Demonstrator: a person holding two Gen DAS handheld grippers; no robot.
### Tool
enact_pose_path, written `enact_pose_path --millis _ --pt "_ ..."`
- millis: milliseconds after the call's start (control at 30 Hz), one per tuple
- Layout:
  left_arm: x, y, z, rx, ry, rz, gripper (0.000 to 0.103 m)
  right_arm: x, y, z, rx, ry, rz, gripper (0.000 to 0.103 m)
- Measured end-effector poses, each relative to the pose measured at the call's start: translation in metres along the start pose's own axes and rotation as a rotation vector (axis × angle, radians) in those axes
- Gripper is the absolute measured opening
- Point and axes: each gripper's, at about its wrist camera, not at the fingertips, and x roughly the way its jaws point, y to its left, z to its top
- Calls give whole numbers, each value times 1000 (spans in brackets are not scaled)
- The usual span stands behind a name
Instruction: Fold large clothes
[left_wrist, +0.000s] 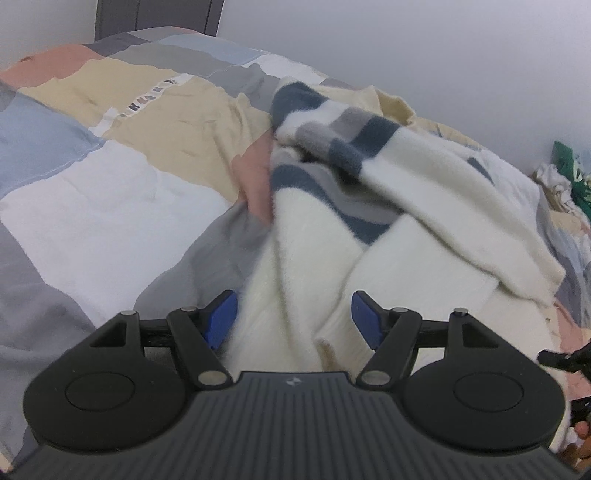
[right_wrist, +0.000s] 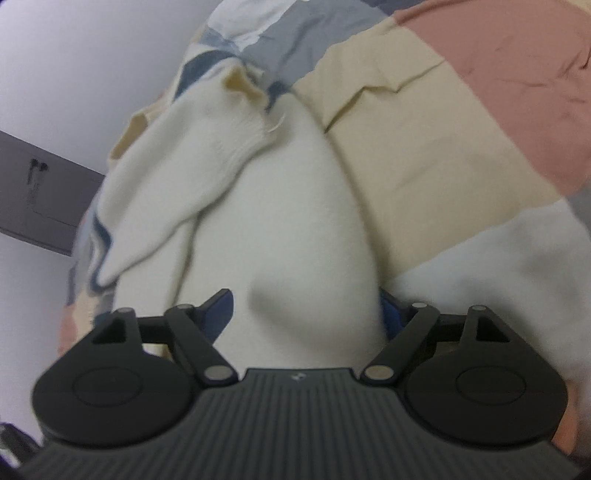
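A cream sweater (left_wrist: 317, 266) with navy and grey stripes lies rumpled on a bed with a patchwork cover (left_wrist: 110, 192), stretching from centre toward two o'clock. The left hand-held gripper (left_wrist: 293, 317) stands wide, cream knit lying between its blue pads (left_wrist: 221, 317) without being pinched. The right hand-held gripper (right_wrist: 306, 314) also stands wide, a bulge of sweater (right_wrist: 288, 229) between its jaws.

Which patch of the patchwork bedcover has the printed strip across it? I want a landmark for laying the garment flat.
The beige patch at upper left of the left wrist view; a white strip with dark marks crosses it, while the blue, white, grey and pink patches look plain.
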Motion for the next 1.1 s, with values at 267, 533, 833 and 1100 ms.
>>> enact_pose_path --millis 267,533,833,1100 --pt "4 17 -6 -106 52 -37 73 -24 13 1 -8 -28 257 83" --pt "9 55 -8 -400 106 -328 73 -19 12 -4 7 7 327 83" --pt "6 54 -24 -519 174 -508 73 -1 -4 -11 46 21 54 71" --pt "-5 38 -46 -544 199 -532 73 16 14 -33 -60 116 158 63"
